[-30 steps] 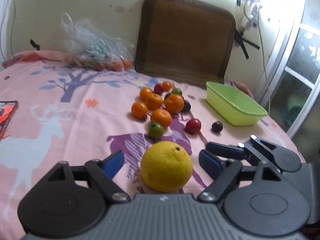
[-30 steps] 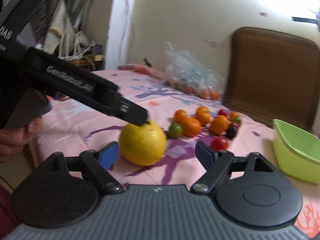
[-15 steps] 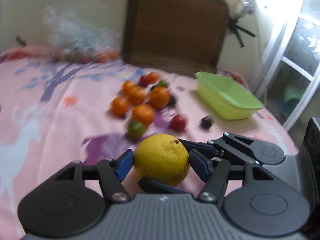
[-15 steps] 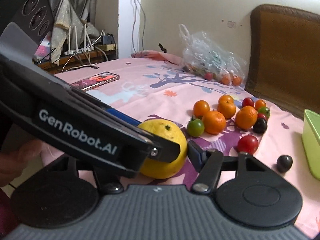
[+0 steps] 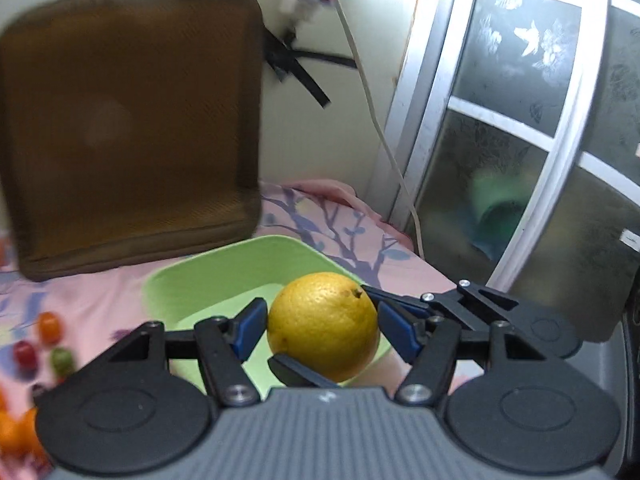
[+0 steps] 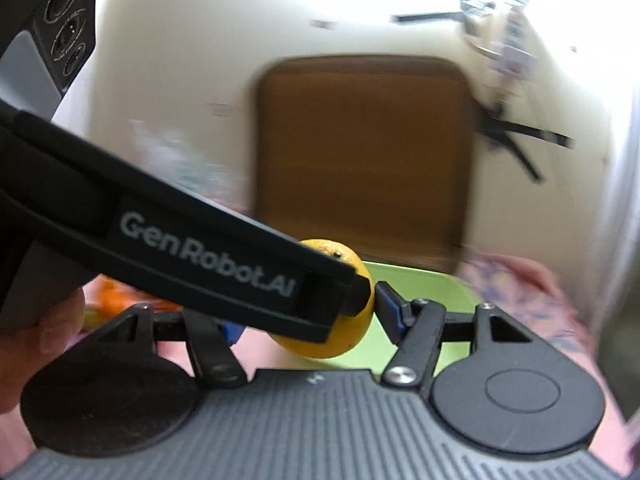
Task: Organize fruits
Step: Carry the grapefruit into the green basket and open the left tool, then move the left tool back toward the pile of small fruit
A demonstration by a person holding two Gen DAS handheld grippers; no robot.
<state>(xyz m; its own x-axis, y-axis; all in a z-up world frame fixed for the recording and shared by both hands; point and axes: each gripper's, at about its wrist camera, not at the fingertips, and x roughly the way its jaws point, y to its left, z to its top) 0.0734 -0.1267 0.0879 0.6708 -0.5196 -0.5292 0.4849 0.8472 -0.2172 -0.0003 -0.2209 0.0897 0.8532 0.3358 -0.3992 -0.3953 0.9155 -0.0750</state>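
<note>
We are carrying the yellow citrus fruit (image 5: 323, 325), which looks heavy, firm and smooth-skinned, over the green tray (image 5: 208, 280); the left gripper (image 5: 322, 329) and right gripper (image 6: 312, 322) are both pinching it across its widest part. The brown cushion (image 5: 128, 128) is leaning at 11 o'clock, and small fruits (image 5: 48, 344) are lying at 9 o'clock, none blocking us.
</note>
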